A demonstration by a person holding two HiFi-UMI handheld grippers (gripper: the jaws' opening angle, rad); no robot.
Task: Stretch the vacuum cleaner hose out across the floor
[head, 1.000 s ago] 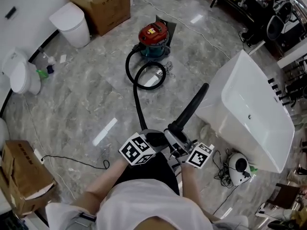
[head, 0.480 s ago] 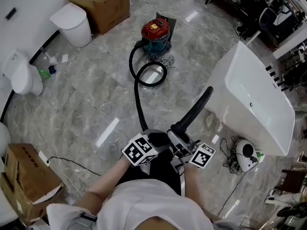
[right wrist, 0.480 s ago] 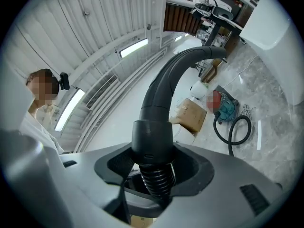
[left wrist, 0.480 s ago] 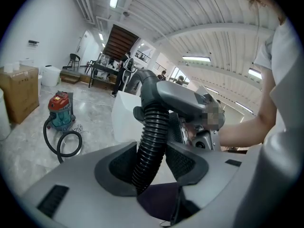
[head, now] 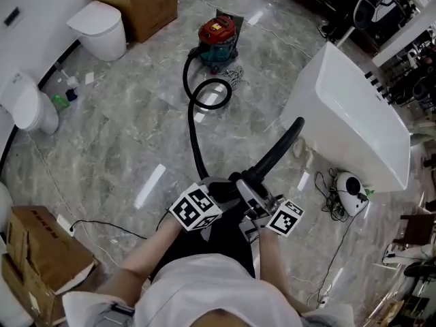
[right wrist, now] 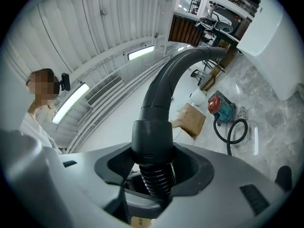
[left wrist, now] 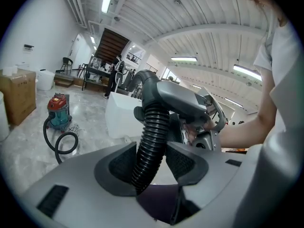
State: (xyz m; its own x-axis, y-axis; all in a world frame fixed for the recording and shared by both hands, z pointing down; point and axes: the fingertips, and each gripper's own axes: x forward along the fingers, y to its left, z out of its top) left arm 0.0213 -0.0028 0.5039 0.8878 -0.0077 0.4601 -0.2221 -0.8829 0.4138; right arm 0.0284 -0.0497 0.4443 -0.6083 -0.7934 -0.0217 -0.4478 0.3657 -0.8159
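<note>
Black ribbed vacuum hose (head: 193,131) loops from the red canister vacuum (head: 218,38) across the grey marble floor (head: 122,135) up to the left tool (left wrist: 151,158), clamped on its ribbing, and the right tool (right wrist: 153,167), clamped on its cuff.

Head view steeply down; gripper views close along hose (left wrist: 151,146); all share vacuum cleaner (head: 218,38)

Bright, even light; fisheye-warped edges
</note>
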